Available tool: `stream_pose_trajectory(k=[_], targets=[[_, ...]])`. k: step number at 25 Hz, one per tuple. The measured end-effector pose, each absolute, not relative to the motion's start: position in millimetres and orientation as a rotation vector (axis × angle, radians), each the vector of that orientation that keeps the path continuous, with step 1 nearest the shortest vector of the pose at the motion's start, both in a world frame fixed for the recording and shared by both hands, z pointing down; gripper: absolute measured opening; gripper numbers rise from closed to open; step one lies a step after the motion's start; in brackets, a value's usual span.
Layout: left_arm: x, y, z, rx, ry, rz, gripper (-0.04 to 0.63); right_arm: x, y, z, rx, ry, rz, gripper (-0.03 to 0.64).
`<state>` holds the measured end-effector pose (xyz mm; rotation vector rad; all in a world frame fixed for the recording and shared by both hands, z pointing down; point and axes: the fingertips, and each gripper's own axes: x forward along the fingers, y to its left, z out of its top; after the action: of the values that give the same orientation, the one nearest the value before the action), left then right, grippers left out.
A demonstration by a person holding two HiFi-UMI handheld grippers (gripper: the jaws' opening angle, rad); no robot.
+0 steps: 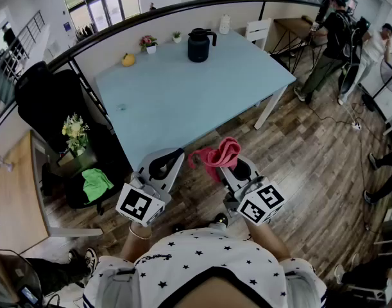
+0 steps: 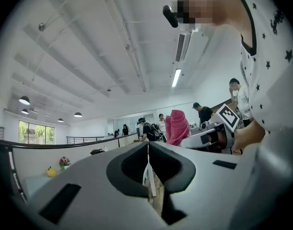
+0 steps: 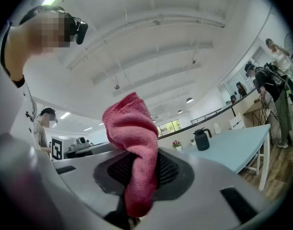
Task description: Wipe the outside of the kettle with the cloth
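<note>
Spreading across the upper middle of the head view, the pale blue table (image 1: 202,88) stands on a wooden floor (image 1: 311,165); its left end is partly hidden behind a curved black rail (image 1: 86,40).

The left gripper (image 1: 175,154) and right gripper (image 1: 236,165) sit side by side at the lower centre of that frame. Both are held low in front of the person's starred shirt (image 1: 202,262) and aimed away toward the table's near corner. The hands holding them are mostly hidden beneath the gripper bodies and marker cubes.

The kettle (image 1: 199,45) is dark and stands upright at the far edge of the table, top centre of the frame and well apart from both grippers. Something juts from its top toward the right, but it is too small to tell whether this is a spout or a handle. In the right gripper view the kettle shows tiny at mid right.

The pink cloth (image 3: 136,147) is pinched between the right gripper's closed jaws. Its long axis runs up and down in that view, with a bunched end rising above the tips and folding over, which hides the tips. In the head view it trails leftward from that gripper.

The left gripper's jaws are pressed together with nothing between them.
</note>
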<state>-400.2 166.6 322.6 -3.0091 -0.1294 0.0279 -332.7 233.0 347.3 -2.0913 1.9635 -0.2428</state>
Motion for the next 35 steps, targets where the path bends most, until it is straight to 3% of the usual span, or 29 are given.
stream_pose_trajectory(k=[15,35], targets=[[-354,210,324,-3.003,-0.212,-0.002,0.029,-289,282,349,-2.134,1.881,-0.237,0.086],[-243,310,329,-3.004,-0.401,0.004,0.029,-190,390,356,-2.206,1.749,-0.216,0.092]])
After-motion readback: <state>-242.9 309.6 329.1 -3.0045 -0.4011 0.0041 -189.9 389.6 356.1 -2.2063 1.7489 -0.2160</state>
